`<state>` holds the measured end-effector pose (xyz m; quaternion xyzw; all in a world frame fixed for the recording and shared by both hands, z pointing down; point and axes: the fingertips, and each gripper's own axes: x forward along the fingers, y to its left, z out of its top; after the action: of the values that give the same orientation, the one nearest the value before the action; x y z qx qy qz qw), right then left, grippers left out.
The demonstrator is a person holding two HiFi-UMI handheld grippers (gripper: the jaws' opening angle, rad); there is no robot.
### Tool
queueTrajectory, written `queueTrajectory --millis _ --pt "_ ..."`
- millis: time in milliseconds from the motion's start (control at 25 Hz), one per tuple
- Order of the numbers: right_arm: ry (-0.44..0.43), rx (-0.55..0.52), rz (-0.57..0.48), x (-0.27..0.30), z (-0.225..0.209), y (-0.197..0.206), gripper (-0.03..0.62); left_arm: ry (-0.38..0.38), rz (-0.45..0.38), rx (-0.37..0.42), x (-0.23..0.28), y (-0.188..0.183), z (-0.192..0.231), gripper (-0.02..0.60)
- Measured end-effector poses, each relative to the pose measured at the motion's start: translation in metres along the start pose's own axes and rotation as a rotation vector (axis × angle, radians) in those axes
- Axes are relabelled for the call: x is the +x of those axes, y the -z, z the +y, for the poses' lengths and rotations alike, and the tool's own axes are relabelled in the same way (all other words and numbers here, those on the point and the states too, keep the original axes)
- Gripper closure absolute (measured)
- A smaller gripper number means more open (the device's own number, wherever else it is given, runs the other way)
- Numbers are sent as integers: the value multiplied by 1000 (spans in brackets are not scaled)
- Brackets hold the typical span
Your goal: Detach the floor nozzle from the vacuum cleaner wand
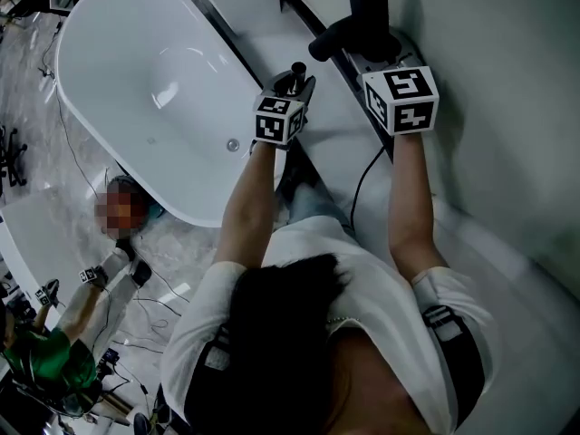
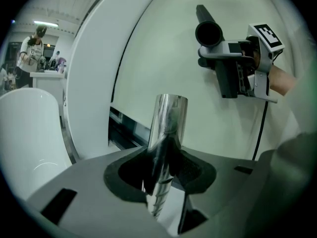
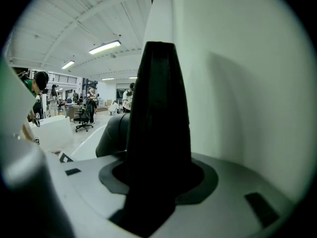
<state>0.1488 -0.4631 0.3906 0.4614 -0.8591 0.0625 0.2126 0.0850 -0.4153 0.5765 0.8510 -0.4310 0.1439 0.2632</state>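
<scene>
In the left gripper view a shiny chrome wand tube stands upright between the jaws of my left gripper, which is shut on it. My right gripper is shut on the black floor nozzle, a tapered black body with a round neck sticking out to its left. Seen from the left gripper, that neck's open end faces me, well apart from the wand. From the head view, the left gripper and the right gripper are side by side, with the nozzle rising from the right one.
A white bathtub lies to the left below the grippers. A black cable runs down the white wall panel. Another person crouches at the lower left. An office chair and more people stand far back.
</scene>
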Motion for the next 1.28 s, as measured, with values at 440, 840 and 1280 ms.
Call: queueTrajectory --millis 440,840,1280 --pt "-8 12 15 3 -2 10 387 5 56 31 17 0 14 443" --pt "-8 22 18 4 2 16 387 27 22 -43 10 3 9 346" --pt "33 63 22 -6 4 23 387 33 0 -85 -37 11 12 279"
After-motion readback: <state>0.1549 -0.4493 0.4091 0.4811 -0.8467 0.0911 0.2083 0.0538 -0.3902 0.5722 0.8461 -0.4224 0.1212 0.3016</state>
